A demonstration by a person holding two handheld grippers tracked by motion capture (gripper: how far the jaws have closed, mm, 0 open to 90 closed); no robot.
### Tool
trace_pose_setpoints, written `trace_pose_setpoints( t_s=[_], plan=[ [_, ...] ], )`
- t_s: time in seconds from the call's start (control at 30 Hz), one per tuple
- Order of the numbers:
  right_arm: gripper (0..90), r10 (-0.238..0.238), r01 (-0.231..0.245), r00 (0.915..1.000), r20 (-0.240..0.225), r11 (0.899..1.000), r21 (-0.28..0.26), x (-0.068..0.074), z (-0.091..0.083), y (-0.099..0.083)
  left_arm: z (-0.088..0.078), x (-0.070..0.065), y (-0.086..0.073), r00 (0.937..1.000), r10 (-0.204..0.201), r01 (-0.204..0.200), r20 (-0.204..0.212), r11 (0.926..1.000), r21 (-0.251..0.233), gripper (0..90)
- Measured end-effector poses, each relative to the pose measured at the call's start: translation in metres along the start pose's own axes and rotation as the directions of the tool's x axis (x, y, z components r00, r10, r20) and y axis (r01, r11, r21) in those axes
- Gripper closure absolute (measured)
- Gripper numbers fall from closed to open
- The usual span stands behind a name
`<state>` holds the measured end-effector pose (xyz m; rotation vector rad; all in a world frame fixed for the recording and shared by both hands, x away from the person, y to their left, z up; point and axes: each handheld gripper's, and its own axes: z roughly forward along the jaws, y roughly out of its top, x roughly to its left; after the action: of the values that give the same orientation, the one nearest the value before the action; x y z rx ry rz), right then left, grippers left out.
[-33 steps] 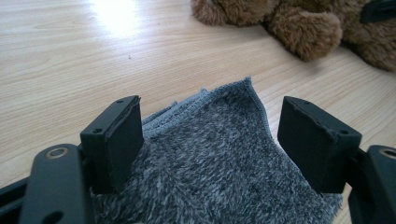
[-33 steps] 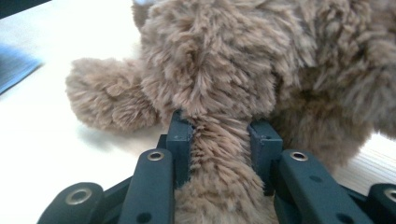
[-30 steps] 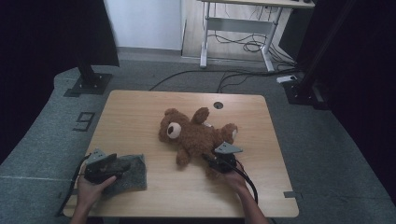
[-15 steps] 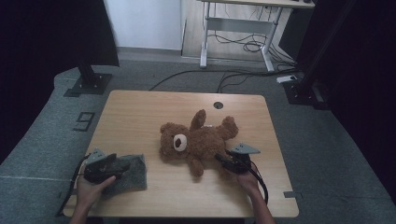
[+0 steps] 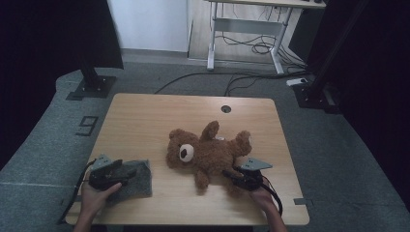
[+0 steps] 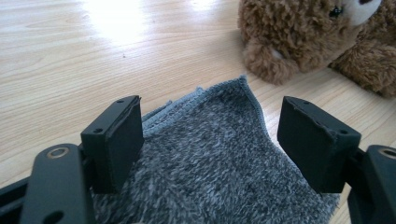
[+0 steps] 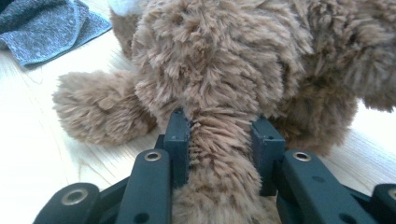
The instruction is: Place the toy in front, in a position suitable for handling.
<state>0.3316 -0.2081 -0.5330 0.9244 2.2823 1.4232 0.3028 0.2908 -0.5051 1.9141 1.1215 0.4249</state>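
Wooden table (image 5: 145, 121), light grain, round cable hole (image 5: 226, 108) near the far edge.

Brown teddy bear (image 5: 208, 152) lies on its back at about the middle of the table, somewhat toward the person's right. Head points to the left side, white muzzle up; one arm sticks out toward the far edge, a limb toward the near edge.

Right gripper (image 5: 231, 175) comes in from the near right, held in the person's right hand (image 5: 261, 195). Grey three-cornered plate sits on top of it. In the right gripper view its jaws are clamped on one of the bear's limbs (image 7: 219, 154): fur is squeezed between the two black pads and bulges above and below them. Which limb, not sure; it is at the bear's lower end, nearest the person. Bear's body (image 7: 224, 60) rises just beyond the jaws, another limb (image 7: 100, 114) lies on the wood to the left.

Grey knit cloth (image 5: 138, 176) lies at the near left corner of the table, well apart from the bear. Left gripper (image 5: 126, 170) rests on top of it, held in the left hand (image 5: 94, 195). In the left gripper view the jaws stand wide apart over the cloth (image 6: 219, 158), one pad on each side, nothing between them but the fabric beneath. Cloth's stitched edge runs just ahead of the pads; bear's head (image 6: 299, 28) shows farther off at the upper right
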Motion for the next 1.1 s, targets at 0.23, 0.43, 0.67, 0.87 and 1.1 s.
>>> trace_pose_setpoints(
  t_s=[0.23, 0.43, 0.67, 0.87, 1.1],
  plan=[
    [62.7, 0.043, -0.041, 0.9970, 0.065, 0.999, -0.026, -0.010, -0.003, 0.000, 0.000, 0.000, 0.000, 1.0000, 0.003, -0.003, -0.001, 1.0000, 0.001, 23.0],
    [60.0, 0.060, -0.056, 0.9949, 0.081, 0.997, -0.050, -0.014, 0.001, 0.002, 0.002, 0.000, -0.001, 1.0000, 0.004, -0.004, -0.001, 1.0000, 0.003, 23.0],
    [38.1, 0.137, -0.120, 0.9863, 0.092, 0.979, -0.166, -0.017, -0.019, 0.006, 0.001, 0.001, 0.000, 1.0000, 0.003, -0.003, 0.000, 1.0000, -0.006, 23.1],
    [36.0, 0.173, -0.151, 0.9782, 0.115, 0.972, -0.181, -0.028, -0.025, 0.008, 0.005, 0.002, 0.000, 0.9998, 0.007, -0.007, 0.021, 0.9999, 0.015, 21.8],
    [34.6, 0.177, -0.153, 0.9744, 0.138, 0.974, -0.168, -0.029, -0.022, 0.007, 0.004, -0.005, 0.000, 0.9991, 0.020, -0.023, 0.037, 0.9979, 0.061, 14.6]
  ],
)
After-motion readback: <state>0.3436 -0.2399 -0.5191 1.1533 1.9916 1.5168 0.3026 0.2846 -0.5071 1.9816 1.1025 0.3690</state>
